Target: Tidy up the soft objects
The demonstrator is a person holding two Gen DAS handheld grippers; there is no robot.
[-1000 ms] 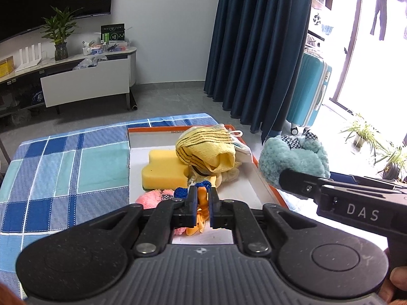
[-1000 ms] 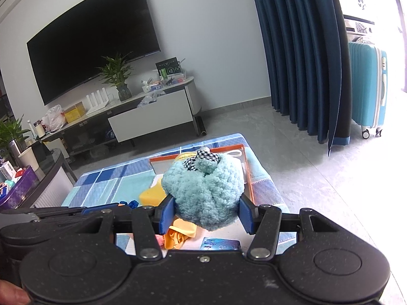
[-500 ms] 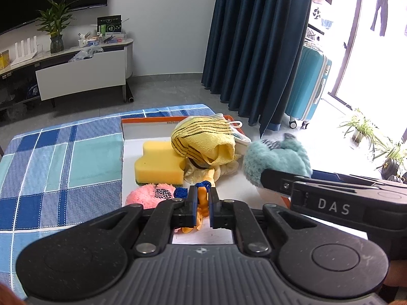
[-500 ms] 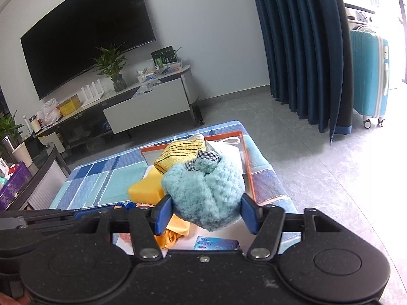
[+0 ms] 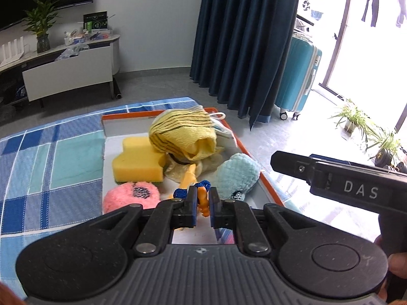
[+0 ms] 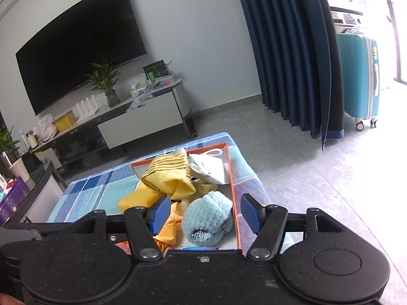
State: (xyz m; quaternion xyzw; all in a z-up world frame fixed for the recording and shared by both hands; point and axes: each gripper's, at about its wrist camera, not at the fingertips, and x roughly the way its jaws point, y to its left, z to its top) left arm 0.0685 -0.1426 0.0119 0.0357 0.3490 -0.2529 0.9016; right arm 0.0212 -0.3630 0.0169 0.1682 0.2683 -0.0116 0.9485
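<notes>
A white tray with an orange rim (image 5: 267, 185) (image 6: 232, 190) holds soft things: a yellow sponge (image 5: 137, 160), a yellow striped cloth (image 5: 183, 132) (image 6: 168, 175), a pink plush (image 5: 129, 195) and a white pouch (image 6: 208, 167). The teal plush (image 5: 236, 175) (image 6: 207, 218) lies in the tray by its right rim. My right gripper (image 6: 206, 212) hovers over it, jaws opening wide, pads clear of the plush. My left gripper (image 5: 202, 204) pinches an orange cloth toy with blue knots (image 5: 202, 198) above the tray's near end, its jaws just starting to open.
The tray sits at the right end of a table under a blue checked cloth (image 5: 51, 165). Beyond the table are grey floor, a dark blue curtain (image 5: 244, 50), a teal suitcase (image 5: 297, 76) and a TV cabinet (image 6: 142, 122).
The teal plush has left the right gripper and dropped into the tray, and the right jaws have spread wider. The left gripper still pinches the orange toy.
</notes>
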